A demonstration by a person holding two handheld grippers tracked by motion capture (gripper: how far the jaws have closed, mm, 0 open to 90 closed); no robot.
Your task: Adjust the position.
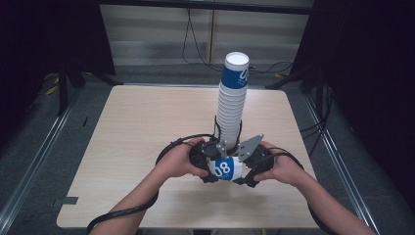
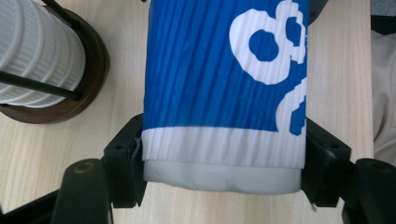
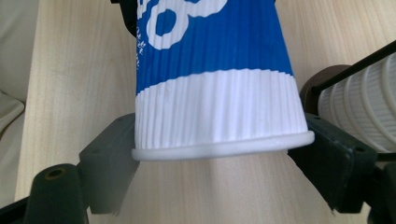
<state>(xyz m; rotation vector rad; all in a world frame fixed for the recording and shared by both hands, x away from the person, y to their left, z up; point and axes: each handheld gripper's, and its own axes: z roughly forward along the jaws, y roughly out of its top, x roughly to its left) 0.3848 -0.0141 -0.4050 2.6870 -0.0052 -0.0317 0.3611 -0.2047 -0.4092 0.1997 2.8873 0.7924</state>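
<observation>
- High view: a person's two hands meet at the near middle of the light wooden surface (image 1: 137, 127), the left gripper (image 1: 208, 164) and right gripper (image 1: 252, 166) closing from either side on a single blue-and-white paper cup (image 1: 226, 169) lying on its side between them. Just beyond stands a tall stack of cups (image 1: 231, 98) in a wire holder, upright, its top cup blue with white print.
- Left gripper view: the black fingers (image 2: 123, 163) are clamped on the cup's (image 2: 219, 70) narrow base end — one pressed to each side of the white ribbed band. The stack's round dark base (image 2: 88, 70) sits on the surface at the upper left, close beside the cup but apart from it.
- Right gripper view: the fingers (image 3: 112, 158) bracket the cup's (image 3: 210, 60) rimmed mouth end; the left one touches the rim, the right sits just beside it. The stack (image 3: 359, 107) shows at the right edge.
</observation>
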